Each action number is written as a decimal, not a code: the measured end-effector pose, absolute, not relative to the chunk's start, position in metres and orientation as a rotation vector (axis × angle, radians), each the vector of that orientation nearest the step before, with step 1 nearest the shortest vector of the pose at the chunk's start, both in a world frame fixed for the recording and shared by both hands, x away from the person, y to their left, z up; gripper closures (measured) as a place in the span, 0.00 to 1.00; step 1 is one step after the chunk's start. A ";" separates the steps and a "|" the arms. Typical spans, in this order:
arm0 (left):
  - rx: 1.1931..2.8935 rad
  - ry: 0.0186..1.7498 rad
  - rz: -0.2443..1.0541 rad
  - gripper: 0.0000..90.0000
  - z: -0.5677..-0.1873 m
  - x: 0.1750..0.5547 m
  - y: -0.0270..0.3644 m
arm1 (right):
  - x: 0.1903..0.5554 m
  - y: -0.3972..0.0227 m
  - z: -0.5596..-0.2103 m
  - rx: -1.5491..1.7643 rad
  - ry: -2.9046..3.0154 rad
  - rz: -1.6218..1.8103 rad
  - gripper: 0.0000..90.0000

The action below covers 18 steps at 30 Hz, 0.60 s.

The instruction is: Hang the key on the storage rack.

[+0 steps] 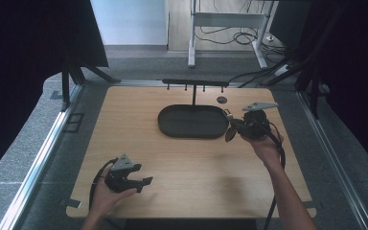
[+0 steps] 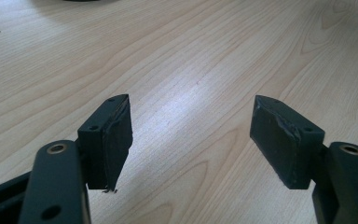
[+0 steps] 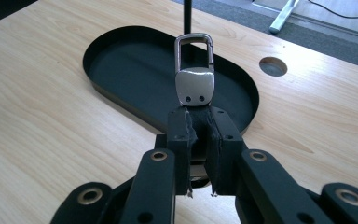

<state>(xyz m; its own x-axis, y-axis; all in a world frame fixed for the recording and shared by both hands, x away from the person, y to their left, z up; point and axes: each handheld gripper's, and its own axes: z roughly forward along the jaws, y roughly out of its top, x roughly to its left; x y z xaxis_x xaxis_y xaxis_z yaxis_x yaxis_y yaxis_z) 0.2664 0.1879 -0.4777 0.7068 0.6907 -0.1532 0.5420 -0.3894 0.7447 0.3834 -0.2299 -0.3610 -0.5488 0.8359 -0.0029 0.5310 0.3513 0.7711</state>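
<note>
Gripping key fob (image 3: pixel 195 81), right tool (image 3: pixel 199 135), beside tray (image 3: pixel 121 42)

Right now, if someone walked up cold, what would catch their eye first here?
Probably the silver key clip, pinched upright in the right gripper just over the near rim of the black oval tray at mid-table. Behind the tray rises a black hook rack. The left gripper waits open over bare wood near the front edge.

The left gripper (image 1: pixel 143 183) sits low in the person's left hand (image 1: pixel 106 194), its jaws wide apart. The right gripper (image 1: pixel 231 125), held out in the right hand (image 1: pixel 264 143), is squeezed tight.
</note>
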 end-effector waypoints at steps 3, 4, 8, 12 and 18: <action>2.090 0.935 0.231 0.34 -0.478 0.267 0.188 | 0.389 -0.231 -0.358 1.210 2.203 1.054 0.90; 2.092 0.933 0.230 0.34 -0.478 0.267 0.188 | 0.389 -0.231 -0.358 1.210 2.203 1.054 0.90; 2.095 0.932 0.225 0.34 -0.479 0.267 0.186 | 0.394 -0.231 -0.356 1.214 2.186 1.053 0.90; 2.095 0.932 0.225 0.34 -0.479 0.267 0.187 | 0.399 -0.230 -0.353 1.224 2.170 1.045 0.90; 2.092 0.936 0.221 0.34 -0.479 0.267 0.187 | 0.410 -0.230 -0.352 1.249 2.144 1.050 0.90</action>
<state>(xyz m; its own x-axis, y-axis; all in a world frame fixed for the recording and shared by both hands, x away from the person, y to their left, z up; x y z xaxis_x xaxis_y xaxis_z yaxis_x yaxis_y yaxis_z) 0.2672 0.1872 -0.4793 0.7089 0.6876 -0.1572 0.5449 -0.3924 0.7410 0.4104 -0.2301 -0.3518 -0.4932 0.8699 -0.0009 0.5328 0.3029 0.7901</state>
